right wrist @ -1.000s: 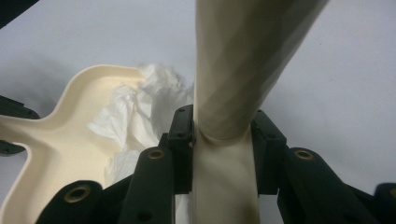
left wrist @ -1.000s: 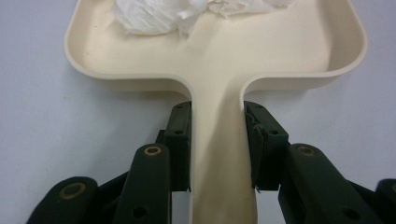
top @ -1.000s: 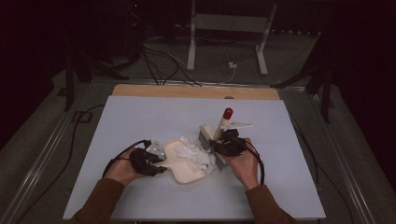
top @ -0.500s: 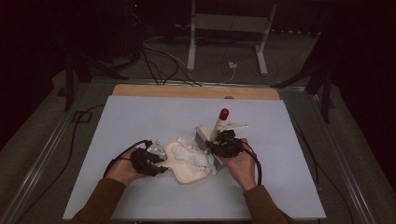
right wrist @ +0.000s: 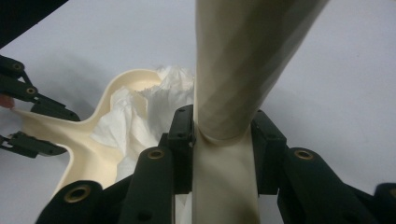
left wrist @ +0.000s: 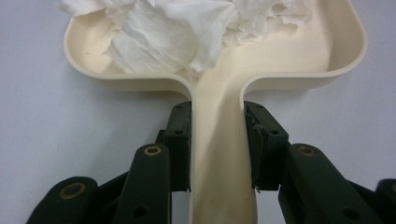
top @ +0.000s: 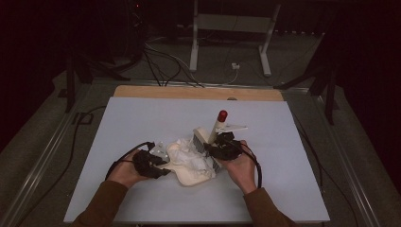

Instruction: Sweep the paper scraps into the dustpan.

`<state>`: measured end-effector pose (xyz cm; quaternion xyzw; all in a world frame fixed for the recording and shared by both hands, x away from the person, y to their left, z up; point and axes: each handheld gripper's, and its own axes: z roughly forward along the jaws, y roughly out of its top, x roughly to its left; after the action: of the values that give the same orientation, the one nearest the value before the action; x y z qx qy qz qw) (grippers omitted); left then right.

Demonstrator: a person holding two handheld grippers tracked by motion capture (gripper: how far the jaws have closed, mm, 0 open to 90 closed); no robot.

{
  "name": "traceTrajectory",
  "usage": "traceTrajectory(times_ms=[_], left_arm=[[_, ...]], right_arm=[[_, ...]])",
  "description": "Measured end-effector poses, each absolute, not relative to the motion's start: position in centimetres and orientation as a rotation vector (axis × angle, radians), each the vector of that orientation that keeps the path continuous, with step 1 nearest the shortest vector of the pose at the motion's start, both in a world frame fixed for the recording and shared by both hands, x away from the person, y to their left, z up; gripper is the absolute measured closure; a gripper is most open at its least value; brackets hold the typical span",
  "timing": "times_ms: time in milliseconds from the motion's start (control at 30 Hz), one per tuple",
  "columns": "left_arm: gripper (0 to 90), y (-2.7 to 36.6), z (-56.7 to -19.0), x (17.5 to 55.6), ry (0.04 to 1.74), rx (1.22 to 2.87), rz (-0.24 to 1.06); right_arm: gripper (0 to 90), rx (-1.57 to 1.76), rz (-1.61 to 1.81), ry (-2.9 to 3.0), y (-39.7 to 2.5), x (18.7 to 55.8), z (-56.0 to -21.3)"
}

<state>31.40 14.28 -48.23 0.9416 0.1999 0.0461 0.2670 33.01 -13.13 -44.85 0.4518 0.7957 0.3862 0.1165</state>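
Observation:
A cream dustpan (top: pixel 193 176) lies on the white table (top: pixel 293 189), with crumpled white paper (top: pixel 185 150) piled in it. My left gripper (top: pixel 161 166) is shut on the pan's flat handle (left wrist: pixel 219 158), one jaw on each side; the paper (left wrist: pixel 163 32) fills the pan's left half. My right gripper (top: pixel 215 149) is shut on the cream handle (right wrist: pixel 238 70) of a brush (top: pixel 202 141) with a red tip (top: pixel 222 114). The handle leans up and away. The bristles stand at the pan's right side against the paper. Beyond my right gripper (right wrist: pixel 224 140) lie the pan (right wrist: pixel 116 88) and paper (right wrist: pixel 140 123).
A flat white piece (top: pixel 235 127) lies just behind the brush. A wooden strip (top: pixel 198 92) runs along the table's far edge. Cables (top: pixel 161 61) and a metal stand's legs (top: pixel 265 47) are on the dark floor beyond.
My right gripper has carried the brush a little to the left, toward the pan, pressing the paper further in. The left gripper and the pan have held still.

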Motion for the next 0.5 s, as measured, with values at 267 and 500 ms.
traceTrajectory(times_ms=[267,500], left_arm=[[66.8,14.2,-48.2,31.4,0.536,2.543,0.123],[66.9,14.2,-48.2,31.4,0.53,2.547,0.124]], right_arm=[[67.4,1.31,1.137,2.343,-12.5,32.9,-44.7],[67.4,1.294,1.134,2.359,-11.9,32.7,-44.8]])
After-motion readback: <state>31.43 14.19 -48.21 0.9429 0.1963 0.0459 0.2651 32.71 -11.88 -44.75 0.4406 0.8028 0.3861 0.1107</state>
